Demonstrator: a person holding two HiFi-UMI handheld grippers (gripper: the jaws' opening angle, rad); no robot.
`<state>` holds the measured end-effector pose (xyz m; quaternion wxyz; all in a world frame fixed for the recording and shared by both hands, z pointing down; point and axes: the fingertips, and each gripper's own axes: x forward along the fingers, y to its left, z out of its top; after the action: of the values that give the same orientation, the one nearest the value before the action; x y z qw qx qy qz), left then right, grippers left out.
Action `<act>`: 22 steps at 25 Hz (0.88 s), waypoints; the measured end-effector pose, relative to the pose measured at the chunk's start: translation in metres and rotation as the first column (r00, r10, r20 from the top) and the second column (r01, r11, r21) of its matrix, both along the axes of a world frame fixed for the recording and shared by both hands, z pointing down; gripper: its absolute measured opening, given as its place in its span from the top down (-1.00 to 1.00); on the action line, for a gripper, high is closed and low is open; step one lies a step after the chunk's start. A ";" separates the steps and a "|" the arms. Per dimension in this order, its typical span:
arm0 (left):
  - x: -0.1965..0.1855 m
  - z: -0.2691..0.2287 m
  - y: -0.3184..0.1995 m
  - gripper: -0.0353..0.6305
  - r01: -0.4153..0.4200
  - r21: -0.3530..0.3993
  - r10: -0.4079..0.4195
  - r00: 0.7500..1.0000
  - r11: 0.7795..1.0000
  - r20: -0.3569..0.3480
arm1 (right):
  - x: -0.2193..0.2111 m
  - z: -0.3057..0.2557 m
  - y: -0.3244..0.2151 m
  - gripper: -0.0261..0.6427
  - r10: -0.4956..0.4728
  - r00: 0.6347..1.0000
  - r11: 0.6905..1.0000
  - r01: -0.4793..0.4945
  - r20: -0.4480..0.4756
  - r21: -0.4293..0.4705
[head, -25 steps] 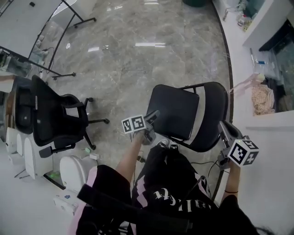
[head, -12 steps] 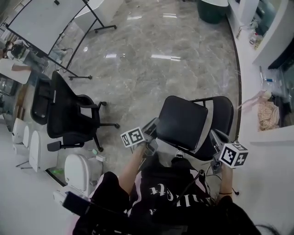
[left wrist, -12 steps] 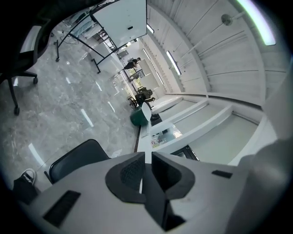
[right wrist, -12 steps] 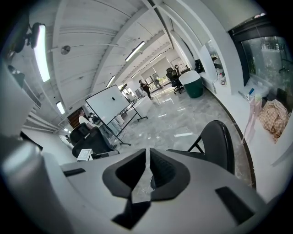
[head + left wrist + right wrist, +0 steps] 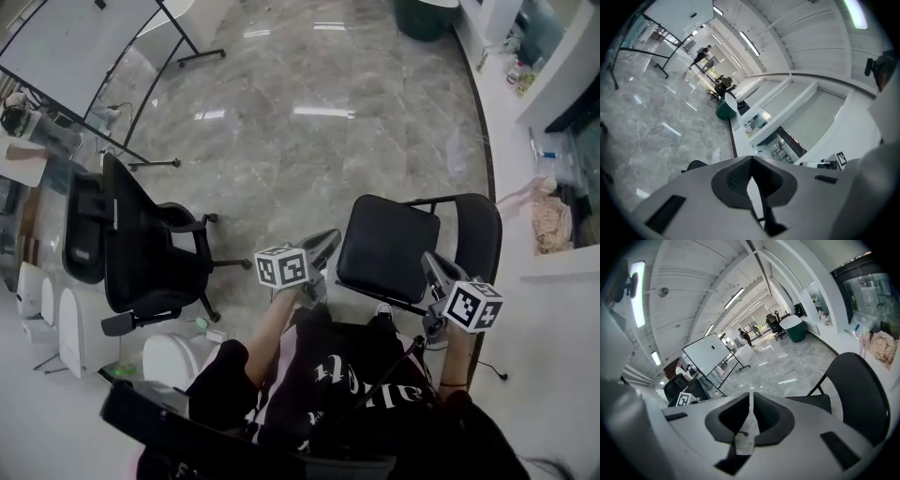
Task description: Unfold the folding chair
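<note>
1. The folding chair (image 5: 473, 234) is found on the floor (image 5: 309, 150), near its right edge beside the white counter (image 5: 558, 309). Its seat (image 5: 389, 246) lies flat, so the chair is judged already open.
2. The left gripper (image 5: 328, 241) is held just beside the seat's left edge. Its jaws have just been closing and are together, empty.
3. The right gripper (image 5: 430, 263) is near the seat's near right corner. Its jaws have also just been closing and are almost together, empty.
4. To finish well, the seat's front edge should be pressed down until the frame is fully spread.

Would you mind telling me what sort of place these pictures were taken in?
Probably an open office or lab hall: a polished grey marble floor, a white whiteboard on a black stand, and a black swivel office chair.
</note>
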<state>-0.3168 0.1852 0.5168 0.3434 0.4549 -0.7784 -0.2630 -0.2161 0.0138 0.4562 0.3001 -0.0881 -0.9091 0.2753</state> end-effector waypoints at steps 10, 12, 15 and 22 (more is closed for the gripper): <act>0.002 -0.008 0.050 0.88 -0.442 -0.117 0.453 0.887 0.890 0.093 | -0.008 -0.005 0.114 0.80 0.240 0.971 0.971 -0.241 0.006 0.014; 0.009 -0.005 0.053 0.88 -0.483 -0.119 0.493 0.866 0.868 0.085 | 0.001 -0.006 0.129 0.81 0.258 0.966 0.966 -0.258 0.002 0.032; 0.027 -0.004 0.053 0.88 -0.529 -0.090 0.535 0.843 0.844 0.065 | 0.023 -0.006 0.140 0.81 0.301 0.954 0.952 -0.299 -0.015 0.059; 0.083 -0.002 0.046 0.88 -0.646 -0.054 0.648 0.761 0.762 0.040 | 0.084 -0.008 0.151 0.81 0.433 0.901 0.899 -0.430 -0.033 0.079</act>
<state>-0.2337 0.2313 0.5145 0.3993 0.6961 -0.5880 -0.1012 -0.1320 0.1646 0.4480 0.2570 0.1328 -0.9073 0.3053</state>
